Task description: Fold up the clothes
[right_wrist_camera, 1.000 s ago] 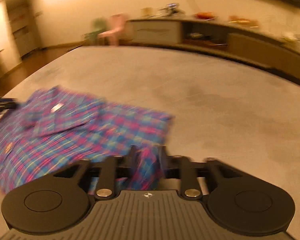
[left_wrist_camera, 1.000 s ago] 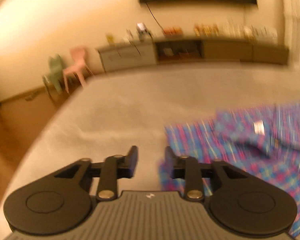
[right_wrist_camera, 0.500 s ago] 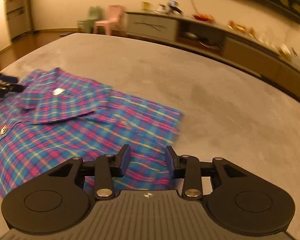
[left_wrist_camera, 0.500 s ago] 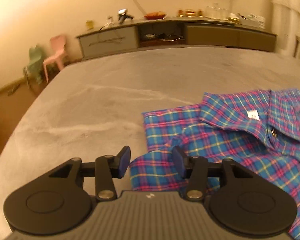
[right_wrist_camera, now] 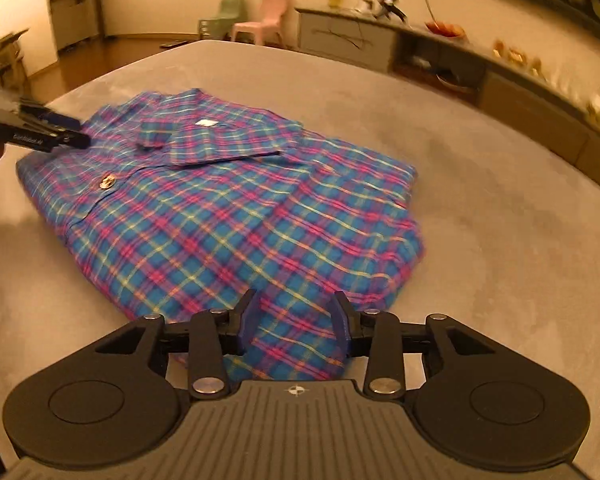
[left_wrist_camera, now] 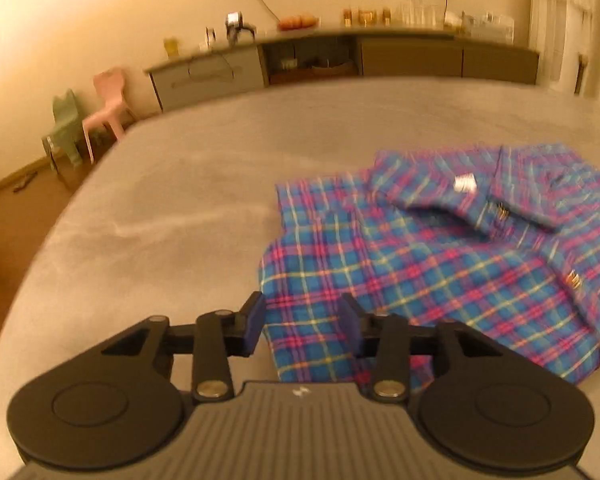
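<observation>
One plaid shirt lies folded on the grey tabletop, and I hold two grippers over it. My left gripper is spread open with nothing between its jaws, poised above the shirt's near left corner. My right gripper is likewise open and empty, over the shirt's near hem. The shirt's long axis runs from that hem away toward the collar — collar at the far end, a white label showing inside it, buttoned front facing up. In the right wrist view my left gripper reaches in from the left edge, near the collar side. Beyond the tabletop stand two small chairs — one pink, one green — and one long low sideboard along the wall, cluttered with small items too blurred to name.
</observation>
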Demonstrator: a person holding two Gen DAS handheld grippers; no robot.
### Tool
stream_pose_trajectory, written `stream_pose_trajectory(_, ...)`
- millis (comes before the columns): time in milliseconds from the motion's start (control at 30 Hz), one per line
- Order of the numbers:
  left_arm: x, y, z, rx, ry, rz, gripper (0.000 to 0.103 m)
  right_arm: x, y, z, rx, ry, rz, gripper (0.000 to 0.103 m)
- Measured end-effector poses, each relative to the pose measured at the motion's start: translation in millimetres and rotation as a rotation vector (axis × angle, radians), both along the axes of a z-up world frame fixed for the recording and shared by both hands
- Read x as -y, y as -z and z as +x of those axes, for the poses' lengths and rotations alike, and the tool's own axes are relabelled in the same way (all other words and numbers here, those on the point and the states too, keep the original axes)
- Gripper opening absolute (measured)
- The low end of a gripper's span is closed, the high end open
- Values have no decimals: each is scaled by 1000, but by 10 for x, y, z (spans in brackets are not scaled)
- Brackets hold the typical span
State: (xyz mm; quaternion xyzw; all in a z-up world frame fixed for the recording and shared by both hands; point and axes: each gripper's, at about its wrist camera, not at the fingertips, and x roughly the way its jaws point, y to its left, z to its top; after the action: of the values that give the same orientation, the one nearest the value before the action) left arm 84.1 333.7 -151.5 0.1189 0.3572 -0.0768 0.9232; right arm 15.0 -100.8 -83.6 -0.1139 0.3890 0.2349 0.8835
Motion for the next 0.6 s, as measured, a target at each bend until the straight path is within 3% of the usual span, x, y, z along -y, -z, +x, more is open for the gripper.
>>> stream_pose_trajectory(33,5,-37,-54,21,10,-1,41,5,-30,-6,11,8,-14,40)
stream_pose_trajectory(167,-33,114,21,-49,-43,72,44,-71,-132,-22,58,-34,61,40)
stream_pose_trajectory(267,-41,-31,-125,5,-37,45,39,-110,-139,-70,69,-47,55,43)
stream_pose_trajectory(400,135,-187,-539,96,157,-52,41,-161,-147,-133,84,-64,46,42)
stream_pose_trajectory(500,369,-64,-719,68,308,10,44,-238,-151,-199,95,-94,41,42)
stream_pose_trajectory(600,561,208,-597,10,333,147,44,-435,15,-214,63,-139,-43,43)
